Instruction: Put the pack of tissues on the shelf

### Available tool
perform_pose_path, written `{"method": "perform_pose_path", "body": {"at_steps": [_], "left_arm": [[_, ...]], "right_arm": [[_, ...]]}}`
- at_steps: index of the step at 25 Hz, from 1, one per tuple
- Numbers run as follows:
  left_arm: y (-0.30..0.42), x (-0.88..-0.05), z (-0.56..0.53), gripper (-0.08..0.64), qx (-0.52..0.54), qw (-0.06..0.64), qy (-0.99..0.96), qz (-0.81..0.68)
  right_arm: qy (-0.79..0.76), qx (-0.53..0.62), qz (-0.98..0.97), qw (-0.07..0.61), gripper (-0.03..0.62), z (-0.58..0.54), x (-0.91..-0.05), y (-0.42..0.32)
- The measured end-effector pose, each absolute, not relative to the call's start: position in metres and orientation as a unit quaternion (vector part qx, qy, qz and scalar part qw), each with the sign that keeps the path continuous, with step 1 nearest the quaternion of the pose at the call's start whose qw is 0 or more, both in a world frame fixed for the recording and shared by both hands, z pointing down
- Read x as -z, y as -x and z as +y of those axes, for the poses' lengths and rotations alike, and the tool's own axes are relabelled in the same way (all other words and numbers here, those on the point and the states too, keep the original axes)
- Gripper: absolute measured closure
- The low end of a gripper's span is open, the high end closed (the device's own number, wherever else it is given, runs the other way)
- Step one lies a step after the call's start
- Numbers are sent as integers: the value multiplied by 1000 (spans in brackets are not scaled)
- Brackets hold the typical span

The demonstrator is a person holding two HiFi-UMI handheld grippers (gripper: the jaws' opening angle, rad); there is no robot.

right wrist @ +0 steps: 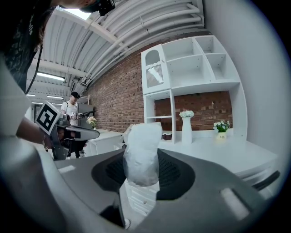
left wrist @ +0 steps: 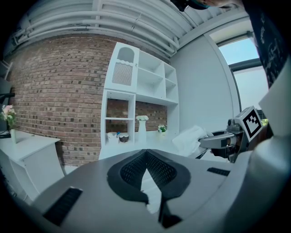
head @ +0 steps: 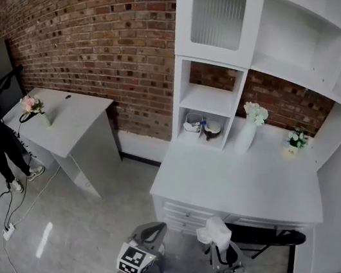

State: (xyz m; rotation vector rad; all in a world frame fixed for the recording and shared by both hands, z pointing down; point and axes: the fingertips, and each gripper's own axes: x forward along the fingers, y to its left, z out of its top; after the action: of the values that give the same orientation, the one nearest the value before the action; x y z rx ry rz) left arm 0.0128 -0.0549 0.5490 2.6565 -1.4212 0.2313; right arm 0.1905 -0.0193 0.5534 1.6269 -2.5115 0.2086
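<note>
The right hand-held gripper [head: 221, 247] pinches the pack of tissues [head: 213, 230], held in the air just short of the table's [head: 241, 178] front edge. Beside it, the left hand-held gripper's [head: 152, 231] jaws are pressed together, empty. The shelf [head: 181, 89] stands along the table's back edge.

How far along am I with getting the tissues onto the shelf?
Done: the pack of tissues is picked up, clamped in the right gripper. In hand: it's held short of the white desk. Left: reaching the shelf unit and setting it down there. The left gripper is shut and empty.
</note>
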Motion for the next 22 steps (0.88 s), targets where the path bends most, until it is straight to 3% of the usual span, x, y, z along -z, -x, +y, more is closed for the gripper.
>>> {"method": "perform_pose_path", "body": {"at_steps": [22], "left_arm": [[9,-544,-173,549,-77,65,-891,-444]], "right_arm": [[-551,-83,-826,78,443,-124,-552,-154]]}}
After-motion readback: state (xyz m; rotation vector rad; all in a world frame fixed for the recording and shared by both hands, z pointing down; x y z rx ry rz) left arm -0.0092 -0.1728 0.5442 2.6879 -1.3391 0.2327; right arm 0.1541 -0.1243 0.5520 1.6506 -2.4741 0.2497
